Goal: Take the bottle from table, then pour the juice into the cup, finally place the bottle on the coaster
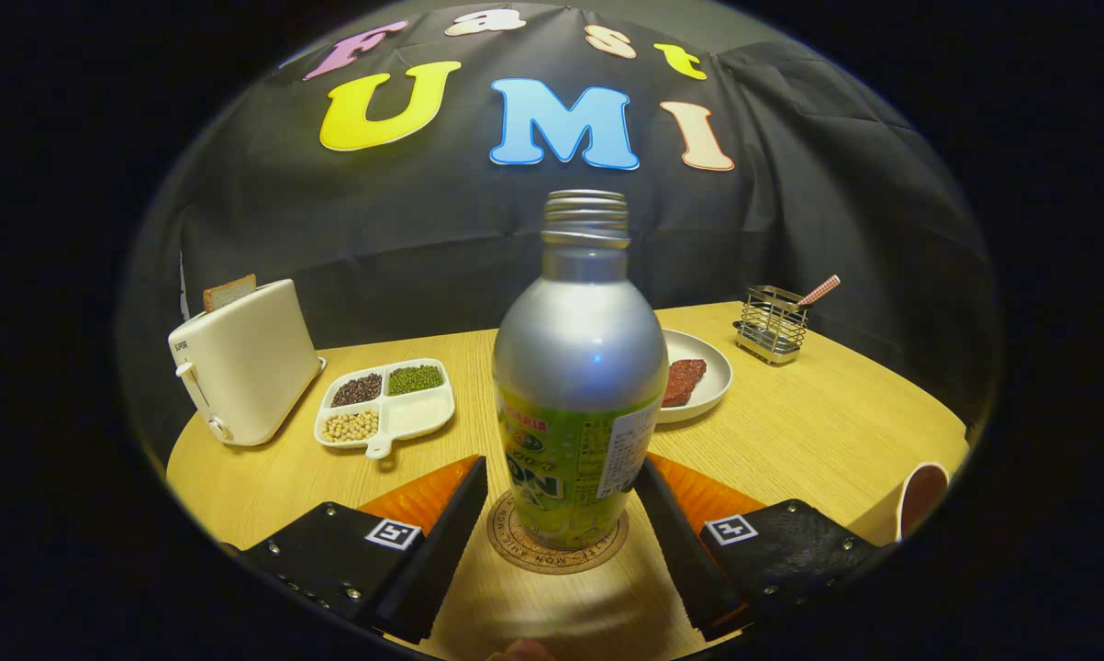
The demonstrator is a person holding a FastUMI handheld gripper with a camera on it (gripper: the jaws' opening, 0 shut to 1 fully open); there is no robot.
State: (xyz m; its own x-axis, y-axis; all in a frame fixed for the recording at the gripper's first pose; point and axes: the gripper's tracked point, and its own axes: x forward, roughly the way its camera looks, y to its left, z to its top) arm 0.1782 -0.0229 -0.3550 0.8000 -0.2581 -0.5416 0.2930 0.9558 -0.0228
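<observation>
Bottle: stands upright between the two fingers, in the middle of the gap; silver shoulders and neck, green label on the lower half, threaded mouth with no cap on it.
Coaster: round, brown, with lettering round its rim; lies on the worktop directly under the bottle, whose base sits on it.
Gripper: fingers apart, one on each side of the bottle's lower body. The left finger's tip is just beside the label with a thin gap showing; the right finger's tip lies close against the label edge, and I cannot tell whether it touches. No firm clamp visible.
Gripper pose: level, pointing forward across the worktop toward the booth wall; fingers low, near the worktop surface, at the height of the bottle's base.
Hand: a small bit of skin shows behind the fingers, too little to tell its pose.
Worktop: light wood, round edge.
Cup: off to the right of the right finger, near the worktop edge, dark inside; well apart from the bottle.
Toaster: white, far left beyond the fingers, a slice of bread in its slot.
Tray: white, four compartments, beside the toaster; three hold beans or grains, dark, green and pale.
Plate: white, behind the bottle on the right, a reddish-brown slab on it.
Wire holder: far right back, a striped stick leaning out.
</observation>
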